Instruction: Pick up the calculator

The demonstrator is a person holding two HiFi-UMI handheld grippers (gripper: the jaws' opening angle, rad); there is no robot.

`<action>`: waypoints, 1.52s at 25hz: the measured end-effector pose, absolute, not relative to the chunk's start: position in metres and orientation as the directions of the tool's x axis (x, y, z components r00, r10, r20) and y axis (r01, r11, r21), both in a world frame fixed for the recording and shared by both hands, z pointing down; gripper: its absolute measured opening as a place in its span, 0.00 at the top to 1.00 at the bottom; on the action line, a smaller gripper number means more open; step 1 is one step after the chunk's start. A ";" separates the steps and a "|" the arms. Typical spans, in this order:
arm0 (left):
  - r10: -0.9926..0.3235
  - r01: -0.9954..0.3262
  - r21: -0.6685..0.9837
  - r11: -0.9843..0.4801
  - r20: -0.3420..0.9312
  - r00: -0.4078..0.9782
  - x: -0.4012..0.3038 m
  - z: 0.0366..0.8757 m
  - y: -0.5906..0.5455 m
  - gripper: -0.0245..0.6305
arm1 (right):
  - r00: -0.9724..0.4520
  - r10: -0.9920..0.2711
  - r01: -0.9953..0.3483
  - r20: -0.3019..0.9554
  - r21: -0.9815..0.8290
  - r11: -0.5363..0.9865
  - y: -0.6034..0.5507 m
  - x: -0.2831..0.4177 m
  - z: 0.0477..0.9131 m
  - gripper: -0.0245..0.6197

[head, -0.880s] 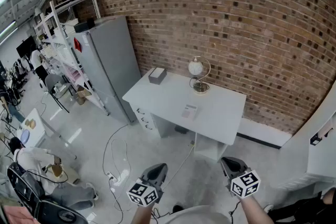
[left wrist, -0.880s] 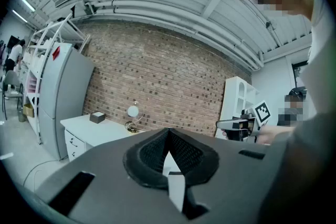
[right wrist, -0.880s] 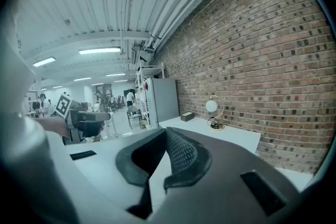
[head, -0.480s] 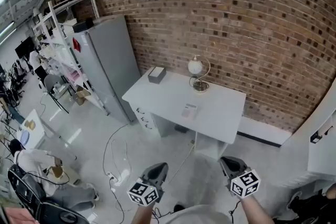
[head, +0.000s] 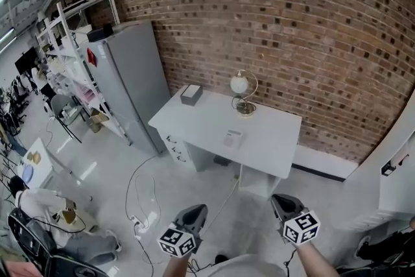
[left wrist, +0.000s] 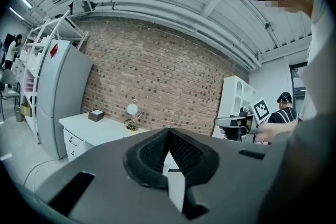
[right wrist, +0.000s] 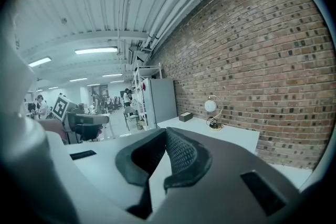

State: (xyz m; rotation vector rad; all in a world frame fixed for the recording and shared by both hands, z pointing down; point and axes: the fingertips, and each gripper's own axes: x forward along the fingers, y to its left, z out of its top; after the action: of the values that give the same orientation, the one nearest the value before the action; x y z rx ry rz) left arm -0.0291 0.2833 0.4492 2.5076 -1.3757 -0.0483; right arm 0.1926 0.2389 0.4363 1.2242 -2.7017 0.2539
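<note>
Brick wall (head: 311, 23) behind a white desk (head: 194, 121). Too small to show keys or display on the calculator (head: 233, 137): merely a pale flat rectangle, lying on the desk just in front of the globe lamp (head: 240, 85). Left of the lamp, a grey box (head: 190, 94); farther left, a tall grey cabinet (head: 133, 74). Well short of the lamp, left gripper (head: 193, 212) and right gripper (head: 283, 203), both pinched closed on nothing.

The calculator (head: 233, 137) is a small, flat, pale grey thing. It lies flat on the white table (head: 198, 119), near the middle, in front of the round lamp (head: 238, 84) and apart from it. It is too small to see its buttons.
</note>
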 end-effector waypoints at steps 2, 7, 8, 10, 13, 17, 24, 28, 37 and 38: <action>-0.828 -0.816 0.267 -0.513 0.098 0.552 -0.032 0.450 0.283 0.94 | -0.640 -0.737 -0.764 0.220 -0.079 0.640 0.240 0.189 0.437 0.94; -0.816 -0.804 0.273 -0.529 0.097 0.570 -0.041 0.456 0.282 0.94 | -0.623 -0.754 -0.779 0.208 -0.077 0.622 0.243 0.180 0.437 0.88; -0.813 -0.801 0.275 -0.532 0.098 0.574 -0.043 0.457 0.281 0.94 | -0.617 -0.759 -0.784 0.207 -0.077 0.616 0.243 0.179 0.437 0.87; -0.807 -0.795 0.277 -0.540 0.099 0.582 -0.047 0.458 0.280 0.94 | -0.604 -0.769 -0.794 0.208 -0.076 0.603 0.243 0.178 0.437 0.82; -0.797 -0.785 0.280 -0.552 0.099 0.596 -0.052 0.459 0.278 0.94 | -0.587 -0.782 -0.807 0.211 -0.077 0.585 0.243 0.176 0.436 0.78; -0.787 -0.775 0.285 -0.564 0.098 0.609 -0.058 0.459 0.278 0.94 | -0.570 -0.793 -0.819 0.214 -0.077 0.569 0.246 0.170 0.434 0.75; -0.775 -0.766 0.293 -0.573 0.109 0.622 -0.068 0.469 0.276 0.94 | -0.552 -0.806 -0.834 0.213 -0.116 0.540 0.248 0.164 0.441 0.72; -0.780 -0.769 0.303 -0.563 0.115 0.615 -0.070 0.474 0.267 0.94 | -0.545 -0.806 -0.838 0.233 -0.113 0.534 0.242 0.167 0.447 0.71; -0.790 -0.787 0.296 -0.541 0.143 0.596 -0.059 0.483 0.219 0.94 | -0.572 -0.778 -0.820 0.259 -0.140 0.556 0.181 0.174 0.462 0.71; -0.793 -0.791 0.295 -0.536 0.145 0.592 -0.056 0.484 0.211 0.94 | -0.576 -0.774 -0.816 0.261 -0.143 0.560 0.172 0.175 0.464 0.71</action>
State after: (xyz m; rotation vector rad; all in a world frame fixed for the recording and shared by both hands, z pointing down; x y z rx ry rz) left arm -0.0563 0.2112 0.4838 2.4950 -1.2860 -0.0081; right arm 0.1753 0.1721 0.4636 1.3495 -2.6223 0.3723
